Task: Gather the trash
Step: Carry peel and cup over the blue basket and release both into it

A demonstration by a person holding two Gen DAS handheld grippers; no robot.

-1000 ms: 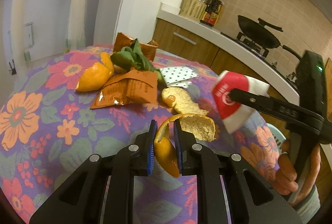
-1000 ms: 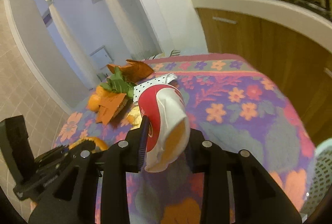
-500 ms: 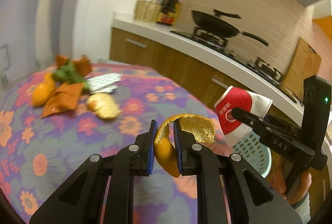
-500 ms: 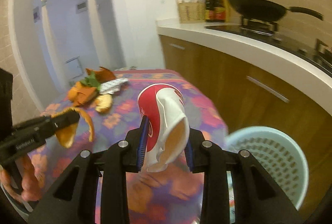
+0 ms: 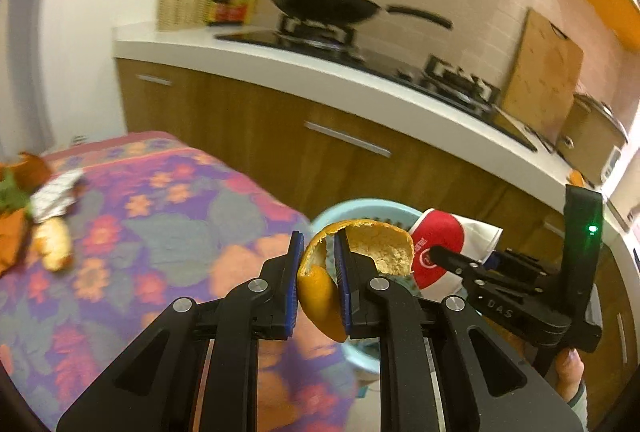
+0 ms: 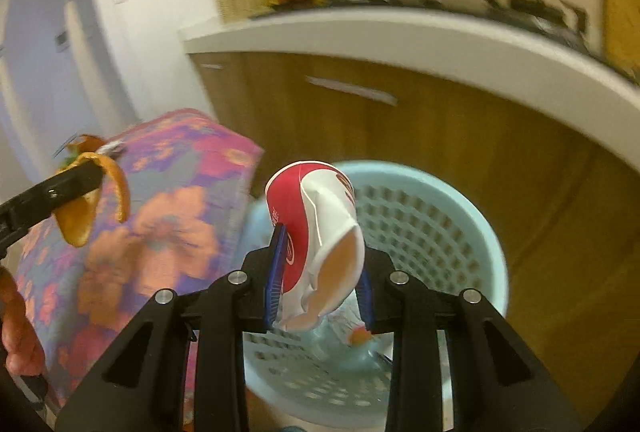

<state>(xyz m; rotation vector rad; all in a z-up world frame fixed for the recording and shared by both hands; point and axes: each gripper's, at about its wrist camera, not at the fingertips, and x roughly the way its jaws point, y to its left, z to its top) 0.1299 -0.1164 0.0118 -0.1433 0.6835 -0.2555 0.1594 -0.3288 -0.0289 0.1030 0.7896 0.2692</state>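
Left tongs are clamping an orange peel between the blue pads, jaws narrow, peel curling up and over to the right of the tips. Right tongs are pinching a crushed red-and-white cup, mouth end hanging down toward the lens.

What is changing: a second ago both tongs were looking across the worktop at the litter pile, loads already gripped. Half a second ago the view was swinging toward the kitchen side and a basket was coming into the lower right. Now the basket, pale blue and perforated, is filling the centre and lower right of the right wrist view, directly behind and below the cup. In the left wrist view only its rim is peeking out behind the peel, at centre frame. Background is smearing, so both arms are moving.

Reading: carry phase is nearly over. The cup is sitting over the basket opening, so release looks close for the right side. The peel is hanging near the rim, at the worktop edge, and I judge it needs a little more travel rightward before letting go, or it may drop on the floor.

Some scraps are already lying in the basket bottom, blurred, can't identify.

Remaining litter is lying at the far left of the left wrist view: another peel piece, an orange wrapper, a spotted paper, leaves. More trips are needed.
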